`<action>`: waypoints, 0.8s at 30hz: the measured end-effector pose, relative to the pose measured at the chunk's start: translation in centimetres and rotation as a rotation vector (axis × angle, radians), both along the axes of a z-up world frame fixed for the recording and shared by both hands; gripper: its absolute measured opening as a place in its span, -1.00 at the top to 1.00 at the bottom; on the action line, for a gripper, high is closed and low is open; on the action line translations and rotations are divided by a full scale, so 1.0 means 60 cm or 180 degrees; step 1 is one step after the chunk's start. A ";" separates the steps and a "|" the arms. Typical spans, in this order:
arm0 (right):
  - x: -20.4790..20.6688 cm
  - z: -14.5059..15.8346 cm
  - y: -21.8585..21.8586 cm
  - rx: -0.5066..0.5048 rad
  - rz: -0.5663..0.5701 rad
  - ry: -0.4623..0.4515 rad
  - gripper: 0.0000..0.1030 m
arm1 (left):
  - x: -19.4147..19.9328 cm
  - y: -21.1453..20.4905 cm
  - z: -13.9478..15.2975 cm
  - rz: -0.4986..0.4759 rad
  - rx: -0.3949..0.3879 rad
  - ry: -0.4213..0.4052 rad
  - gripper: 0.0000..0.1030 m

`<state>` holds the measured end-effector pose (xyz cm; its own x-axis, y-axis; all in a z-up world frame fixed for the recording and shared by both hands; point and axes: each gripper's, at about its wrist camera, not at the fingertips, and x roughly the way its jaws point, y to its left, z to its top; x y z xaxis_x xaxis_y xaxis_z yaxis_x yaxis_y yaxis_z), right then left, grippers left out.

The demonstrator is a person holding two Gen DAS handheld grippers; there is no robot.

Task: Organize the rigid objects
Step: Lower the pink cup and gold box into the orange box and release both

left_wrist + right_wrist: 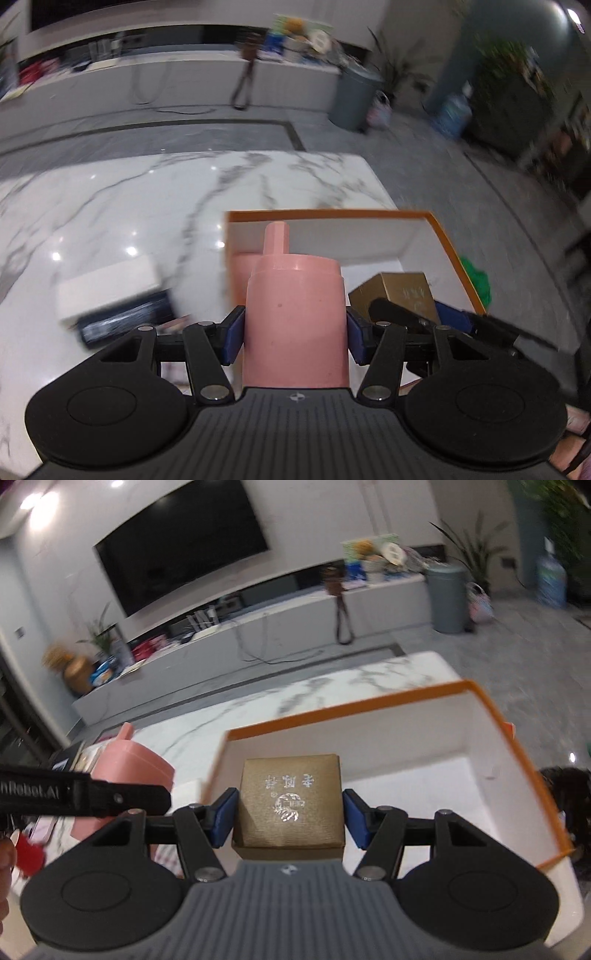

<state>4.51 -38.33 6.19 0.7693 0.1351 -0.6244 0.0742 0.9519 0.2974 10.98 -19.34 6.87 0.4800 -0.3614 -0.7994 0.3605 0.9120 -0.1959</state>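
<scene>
Our left gripper [295,326] jaws clamp the pink bottle [295,317]; our right gripper [288,818] jaws grip the gold box [290,801] over the tray [406,738].

The pink bottle [295,317] looks like smooth matt plastic. The gold box [290,801], just beside the bottle, has a fine brushed, paper-like wrap with shiny silver foil print. The orange-rimmed tray [491,716] beyond the bottle looks like matt white card. Under the tray, the marble table [110,206] is polished and glossy, throwing back light spots.
</scene>
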 end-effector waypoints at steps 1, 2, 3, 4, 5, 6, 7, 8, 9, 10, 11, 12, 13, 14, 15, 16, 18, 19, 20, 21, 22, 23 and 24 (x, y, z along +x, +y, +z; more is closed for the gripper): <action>0.007 -0.001 -0.016 0.0003 -0.0035 0.0039 -0.17 | 0.007 -0.019 -0.008 -0.0042 0.0031 0.0043 -0.22; 0.015 -0.003 -0.022 -0.0001 -0.0057 0.0072 -0.17 | 0.017 -0.036 -0.017 -0.0071 0.0041 0.0108 -0.22; 0.025 -0.005 -0.035 -0.0019 -0.0092 0.0133 -0.17 | 0.027 -0.048 -0.028 -0.0083 0.0015 0.0171 -0.22; 0.032 -0.008 -0.049 -0.0025 -0.0121 0.0181 -0.17 | 0.036 -0.060 -0.037 -0.0096 -0.0026 0.0239 -0.22; 0.043 -0.012 -0.062 -0.0002 -0.0134 0.0225 -0.17 | 0.048 -0.068 -0.050 -0.0079 -0.0093 0.0334 -0.22; 0.051 -0.016 -0.072 0.0024 -0.0139 0.0268 -0.17 | 0.057 -0.074 -0.061 -0.0058 -0.0186 0.0441 -0.22; 0.061 -0.021 -0.084 0.0039 -0.0139 0.0322 -0.17 | 0.067 -0.081 -0.073 -0.0057 -0.0249 0.0534 -0.22; 0.070 -0.027 -0.095 0.0035 -0.0140 0.0378 -0.17 | 0.074 -0.087 -0.084 -0.0048 -0.0264 0.0600 -0.22; 0.078 -0.033 -0.103 0.0019 -0.0142 0.0426 -0.17 | 0.080 -0.095 -0.095 -0.0031 -0.0250 0.0650 -0.22; 0.083 -0.038 -0.111 -0.0013 -0.0134 0.0477 -0.17 | 0.086 -0.103 -0.104 -0.0019 -0.0235 0.0692 -0.22; 0.092 -0.045 -0.115 -0.0061 -0.0123 0.0540 -0.17 | 0.093 -0.109 -0.115 0.0002 -0.0229 0.0735 -0.22; 0.098 -0.052 -0.120 -0.0089 -0.0116 0.0594 -0.17 | 0.099 -0.113 -0.124 0.0023 -0.0235 0.0784 -0.22; 0.103 -0.059 -0.126 -0.0099 -0.0118 0.0644 -0.17 | 0.107 -0.115 -0.135 0.0055 -0.0247 0.0843 -0.22; 0.108 -0.066 -0.131 -0.0103 -0.0120 0.0689 -0.17 | 0.115 -0.115 -0.145 0.0095 -0.0268 0.0899 -0.22; 0.116 -0.073 -0.130 -0.0130 -0.0124 0.0729 -0.17 | 0.122 -0.116 -0.152 0.0122 -0.0300 0.0955 -0.22; 0.122 -0.079 -0.133 -0.0163 -0.0122 0.0753 -0.17 | 0.130 -0.113 -0.160 0.0153 -0.0323 0.1000 -0.22; 0.135 -0.089 -0.134 -0.0169 -0.0120 0.0833 -0.17 | 0.139 -0.108 -0.172 0.0210 -0.0330 0.1033 -0.22; 0.144 -0.096 -0.137 -0.0116 -0.0127 0.0895 -0.17 | 0.142 -0.108 -0.176 0.0224 -0.0333 0.1040 -0.22; 0.152 -0.103 -0.140 -0.0056 -0.0133 0.0942 -0.17 | 0.144 -0.105 -0.181 0.0242 -0.0355 0.1056 -0.22; 0.161 -0.109 -0.145 0.0011 -0.0136 0.0984 -0.17 | 0.147 -0.104 -0.186 0.0248 -0.0380 0.1071 -0.22; 0.168 -0.115 -0.149 0.0070 -0.0147 0.1030 -0.17 | 0.149 -0.102 -0.191 0.0262 -0.0411 0.1079 -0.22; 0.173 -0.118 -0.155 0.0138 -0.0168 0.1071 -0.17 | 0.151 -0.101 -0.194 0.0274 -0.0429 0.1084 -0.22; 0.176 -0.121 -0.163 0.0242 -0.0200 0.1090 -0.17 | 0.154 -0.102 -0.195 0.0263 -0.0434 0.1079 -0.22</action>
<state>15.10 -48.12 -1.05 0.5255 0.1501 -0.8375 0.2395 0.9184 0.3149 20.19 -25.48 -4.85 0.2284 -0.4465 -0.8651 0.1807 0.8926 -0.4130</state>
